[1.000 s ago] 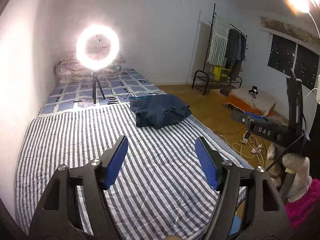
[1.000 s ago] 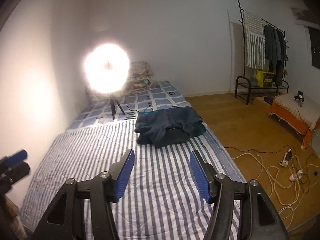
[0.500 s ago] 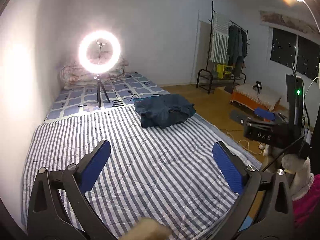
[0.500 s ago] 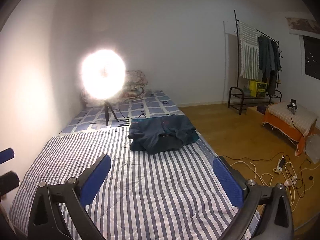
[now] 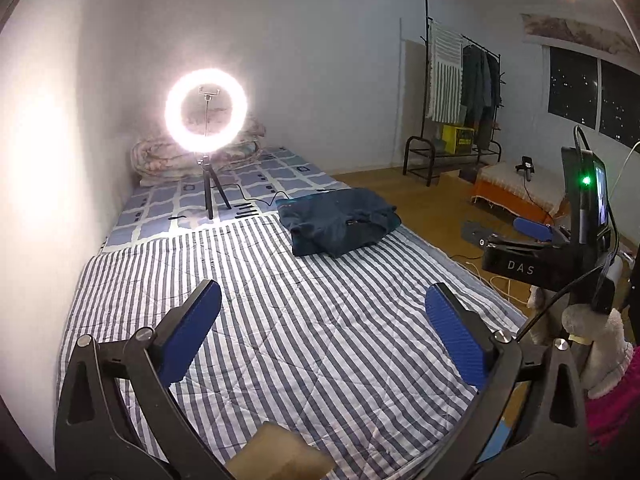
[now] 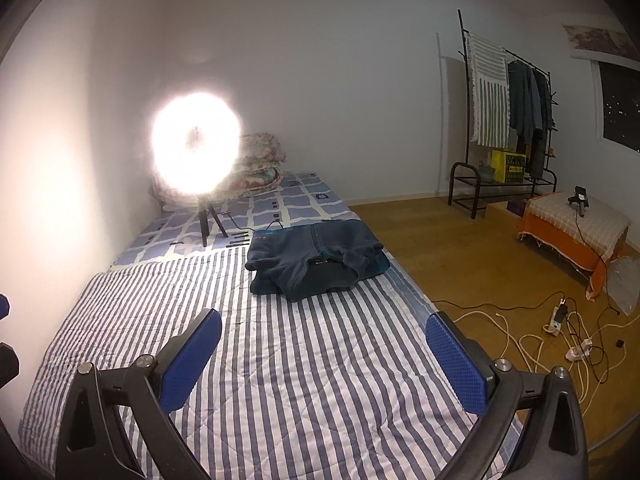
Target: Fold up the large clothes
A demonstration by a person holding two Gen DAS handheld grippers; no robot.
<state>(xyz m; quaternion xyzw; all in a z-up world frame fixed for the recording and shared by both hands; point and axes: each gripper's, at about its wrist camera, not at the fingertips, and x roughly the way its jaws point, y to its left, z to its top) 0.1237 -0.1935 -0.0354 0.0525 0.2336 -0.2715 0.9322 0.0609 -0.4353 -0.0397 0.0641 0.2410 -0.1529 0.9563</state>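
Glare whites out the ring light (image 6: pixel 196 146) behind folded dark clothes (image 6: pixel 316 258).

White walls (image 6: pixel 340 60) enclose a room with a wooden floor (image 6: pixel 460 248). A lit ring light (image 5: pixel 206 112) on a tripod stands on the striped bed (image 5: pixel 320 340); a clothes rack (image 6: pixel 504 120) stands by a dark window (image 5: pixel 592 96)

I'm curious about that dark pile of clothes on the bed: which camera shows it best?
The right wrist view: the dark blue garment pile sits near centre, closer, its folds and teal edge distinct. The left wrist view shows the same pile smaller and farther off, beside the ring light.
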